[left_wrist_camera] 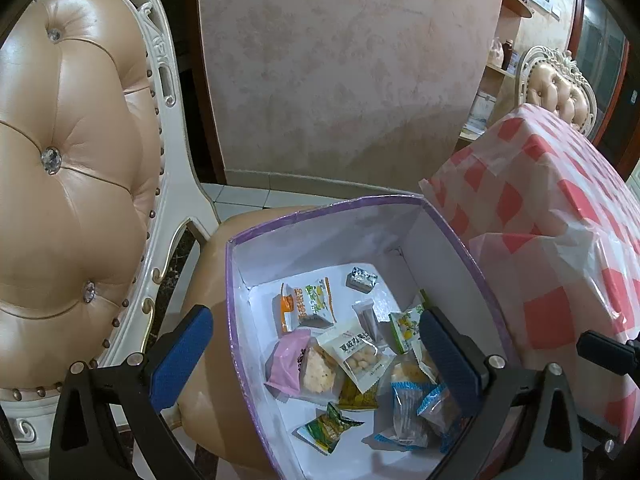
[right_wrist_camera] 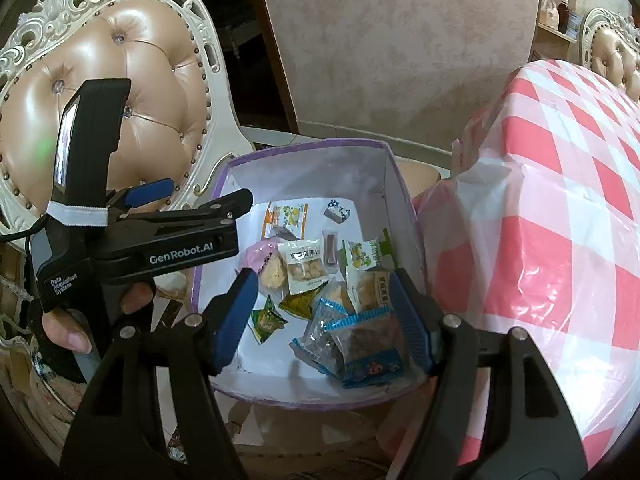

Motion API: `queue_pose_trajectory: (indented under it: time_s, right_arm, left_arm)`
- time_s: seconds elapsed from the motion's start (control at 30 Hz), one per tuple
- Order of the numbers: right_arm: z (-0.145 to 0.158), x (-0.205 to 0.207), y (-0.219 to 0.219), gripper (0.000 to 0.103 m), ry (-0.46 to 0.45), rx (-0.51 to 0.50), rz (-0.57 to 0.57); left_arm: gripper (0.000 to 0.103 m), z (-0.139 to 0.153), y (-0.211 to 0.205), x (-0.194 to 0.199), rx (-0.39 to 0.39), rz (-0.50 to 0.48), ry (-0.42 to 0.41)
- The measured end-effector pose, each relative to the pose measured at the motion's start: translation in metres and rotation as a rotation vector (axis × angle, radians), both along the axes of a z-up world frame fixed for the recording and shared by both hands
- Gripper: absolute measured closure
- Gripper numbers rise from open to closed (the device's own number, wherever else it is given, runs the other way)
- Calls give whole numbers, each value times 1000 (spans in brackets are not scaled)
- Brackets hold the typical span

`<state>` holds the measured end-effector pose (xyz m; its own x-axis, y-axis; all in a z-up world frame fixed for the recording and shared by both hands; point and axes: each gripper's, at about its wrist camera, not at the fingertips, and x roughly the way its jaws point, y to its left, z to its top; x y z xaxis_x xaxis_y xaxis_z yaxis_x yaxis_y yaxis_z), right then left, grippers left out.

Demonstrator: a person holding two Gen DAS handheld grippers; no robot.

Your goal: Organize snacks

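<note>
a purple-rimmed box (right_wrist_camera: pixel 390 168) with white inner walls sits on a tan chair seat (left_wrist_camera: pixel 208 276), just beside a worktop draped in a red-and-white checked cloth (right_wrist_camera: pixel 560 184). the snacks lie loose on the box floor. at the far end are an orange and green packet (left_wrist_camera: pixel 308 306) and a small silver packet (left_wrist_camera: pixel 362 279). in the middle sit a pink packet (left_wrist_camera: pixel 286 362), a clear cracker packet (left_wrist_camera: pixel 320 372), a white nut packet (left_wrist_camera: pixel 362 354) and a slim brown bar (left_wrist_camera: pixel 366 316). a green triangular packet (left_wrist_camera: pixel 330 426) lies nearer the front. at the near right corner, blue-edged clear packets (right_wrist_camera: pixel 360 340) are piled together.

the left gripper (left_wrist_camera: pixel 316 360) hovers over the box's left wall, its blue-padded fingers spread wide with one outside the box and one over the snacks, pinching nothing. in the right view a hand (right_wrist_camera: pixel 80 320) grips its black handle.

the right gripper (right_wrist_camera: pixel 324 312) hangs above the near right corner of the box, fingers spread on either side of the blue-edged pile. i cannot tell whether the pads touch any packet; none looks lifted.

a tufted chair back (left_wrist_camera: pixel 72 160) stands left of the box, and a second chair (right_wrist_camera: pixel 612 52) stands beyond the worktop.
</note>
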<state>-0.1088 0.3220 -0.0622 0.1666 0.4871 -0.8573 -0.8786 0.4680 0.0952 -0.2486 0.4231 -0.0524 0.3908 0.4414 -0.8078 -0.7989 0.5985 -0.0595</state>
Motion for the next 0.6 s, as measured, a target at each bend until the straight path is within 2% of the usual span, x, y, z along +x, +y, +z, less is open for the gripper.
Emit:
queue_pose_trajectory:
  time_s: [0.6]
  right_arm:
    - [-1,0,0,31,1,0,1]
  left_arm:
    - [0,-3,1,-1,-21,3,1]
